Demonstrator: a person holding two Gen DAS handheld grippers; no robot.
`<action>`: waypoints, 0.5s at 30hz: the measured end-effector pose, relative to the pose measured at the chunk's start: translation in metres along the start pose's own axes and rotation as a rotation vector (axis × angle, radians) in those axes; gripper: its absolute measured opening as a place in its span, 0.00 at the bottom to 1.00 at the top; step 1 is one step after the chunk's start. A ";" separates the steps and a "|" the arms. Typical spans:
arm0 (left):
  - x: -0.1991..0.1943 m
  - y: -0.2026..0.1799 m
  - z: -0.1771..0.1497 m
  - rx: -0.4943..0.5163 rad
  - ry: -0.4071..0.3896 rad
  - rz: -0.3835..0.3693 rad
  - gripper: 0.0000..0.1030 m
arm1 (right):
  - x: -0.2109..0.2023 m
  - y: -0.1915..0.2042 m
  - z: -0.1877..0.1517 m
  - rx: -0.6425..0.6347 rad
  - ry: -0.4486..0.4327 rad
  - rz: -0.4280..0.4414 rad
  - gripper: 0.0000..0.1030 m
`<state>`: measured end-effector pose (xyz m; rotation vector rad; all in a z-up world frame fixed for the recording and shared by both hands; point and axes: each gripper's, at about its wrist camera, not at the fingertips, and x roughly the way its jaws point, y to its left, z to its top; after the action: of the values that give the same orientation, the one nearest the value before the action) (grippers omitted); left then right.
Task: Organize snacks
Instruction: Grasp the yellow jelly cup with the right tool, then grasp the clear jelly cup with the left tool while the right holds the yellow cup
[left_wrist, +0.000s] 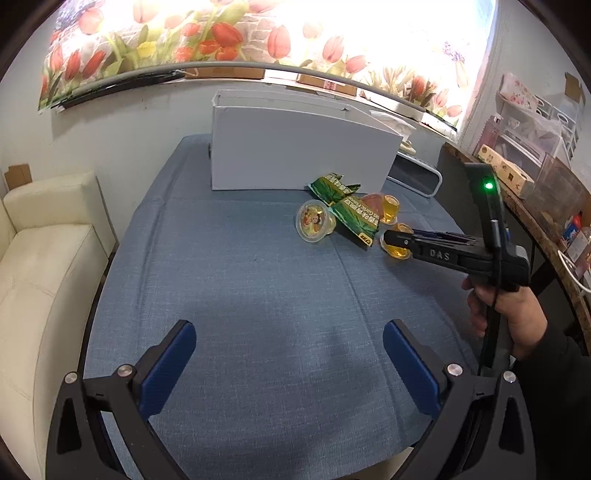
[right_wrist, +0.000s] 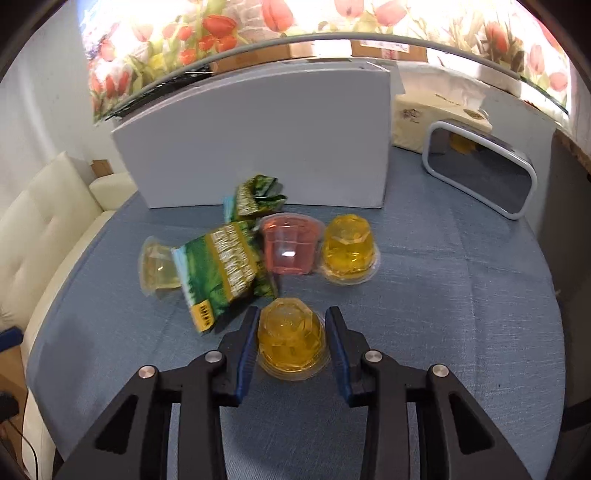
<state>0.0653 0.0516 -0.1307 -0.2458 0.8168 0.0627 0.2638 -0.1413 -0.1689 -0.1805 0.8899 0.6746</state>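
Observation:
Snacks lie in a cluster on the blue tablecloth (right_wrist: 443, 295) in front of a white box (right_wrist: 258, 140). My right gripper (right_wrist: 292, 332) has its blue pads on both sides of a yellow jelly cup (right_wrist: 291, 339), closed around it. Beyond it stand a second yellow jelly cup (right_wrist: 347, 251), a pink jelly cup (right_wrist: 290, 245), two green snack packets (right_wrist: 221, 273) (right_wrist: 255, 195) and a pale jelly cup on its side (right_wrist: 159, 269). My left gripper (left_wrist: 290, 354) is open and empty over bare cloth, well short of the cluster (left_wrist: 343, 214). The right gripper (left_wrist: 397, 240) shows in the left wrist view.
A white-framed tray (right_wrist: 480, 170) lies at the back right with a tissue pack (right_wrist: 417, 114) behind it. A cream sofa (left_wrist: 44, 236) stands left of the table. A cluttered shelf (left_wrist: 535, 177) runs along the right side. A floral curtain hangs behind.

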 end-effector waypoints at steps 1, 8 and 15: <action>0.004 -0.002 0.002 0.013 0.003 0.000 1.00 | -0.004 0.001 -0.002 -0.002 -0.008 0.006 0.38; 0.039 -0.014 0.031 0.091 0.043 0.041 1.00 | -0.042 0.012 -0.014 -0.009 -0.048 0.047 0.38; 0.086 -0.018 0.067 0.101 0.064 0.022 1.00 | -0.080 0.020 -0.035 0.005 -0.090 0.057 0.38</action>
<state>0.1744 0.0472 -0.1459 -0.1441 0.8843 0.0337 0.1933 -0.1770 -0.1272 -0.1197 0.8126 0.7285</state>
